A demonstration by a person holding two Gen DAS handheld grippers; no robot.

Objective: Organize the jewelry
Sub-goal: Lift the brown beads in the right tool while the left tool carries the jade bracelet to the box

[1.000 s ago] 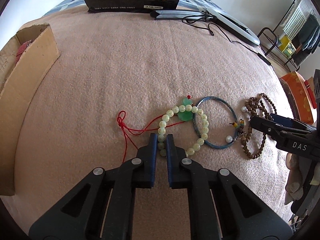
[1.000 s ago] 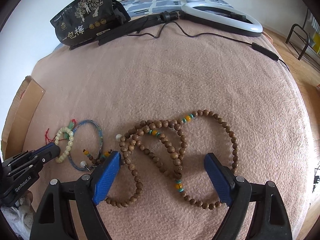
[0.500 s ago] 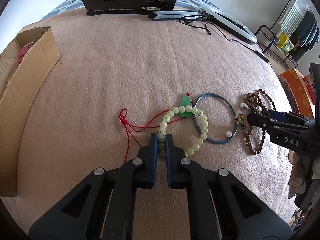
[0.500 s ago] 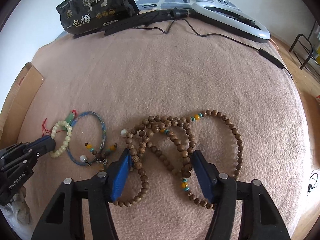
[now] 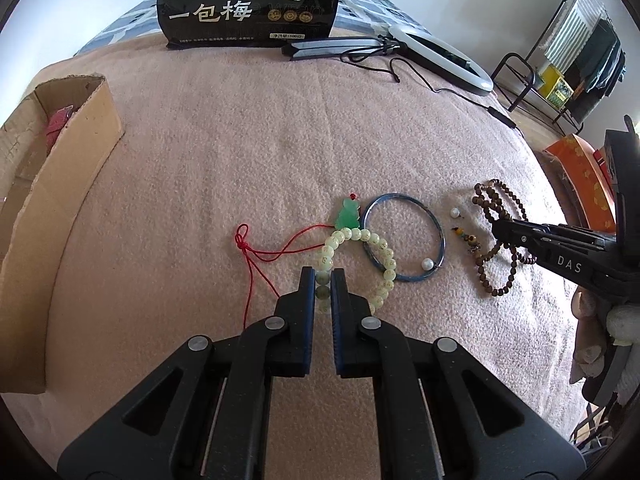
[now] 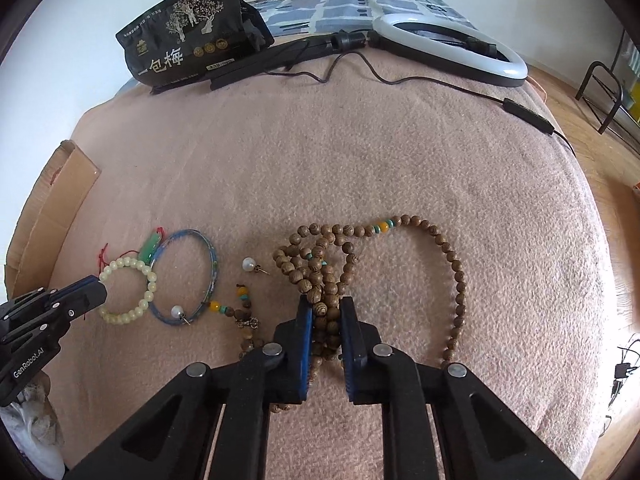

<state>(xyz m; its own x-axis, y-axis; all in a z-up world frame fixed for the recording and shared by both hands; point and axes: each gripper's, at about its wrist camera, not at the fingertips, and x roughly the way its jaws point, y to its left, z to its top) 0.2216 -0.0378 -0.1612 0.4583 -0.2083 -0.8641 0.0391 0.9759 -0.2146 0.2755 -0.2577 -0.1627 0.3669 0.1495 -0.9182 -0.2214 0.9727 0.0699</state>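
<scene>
Closed now on the wooden bead necklace (image 6: 452, 256), the right gripper (image 6: 325, 320) has brought its blue pads together from the wide stance of a second ago; several bunched strands sit pinched between the jaws, and the beads have been drawn into a tighter cluster than before. Left gripper (image 5: 323, 280): unchanged, clamped on the pale green bead bracelet (image 5: 376, 246) with a few beads visible between its pads.

Layout on the pink blanket (image 5: 240, 140), left to right:

- Cardboard box (image 5: 60, 184) at the left edge, open side up, something red inside.
- Red cord (image 5: 256, 252), knotted, running to the green pendant (image 5: 347, 216).
- Pale green bead bracelet, lying flat and overlapping the left rim of the blue bangle (image 5: 404, 236).
- One pearl earring (image 5: 428, 265) inside the bangle; a second pearl earring (image 6: 250, 264) just right of it.
- Short strand with yellow beads (image 6: 240, 300) between the bangle and the necklace.
- Wooden bead necklace, its free loop spread to the right of the right gripper.

Along the far edge: black snack bag (image 5: 248, 0) and ring light (image 6: 452, 44) with cable.
</scene>
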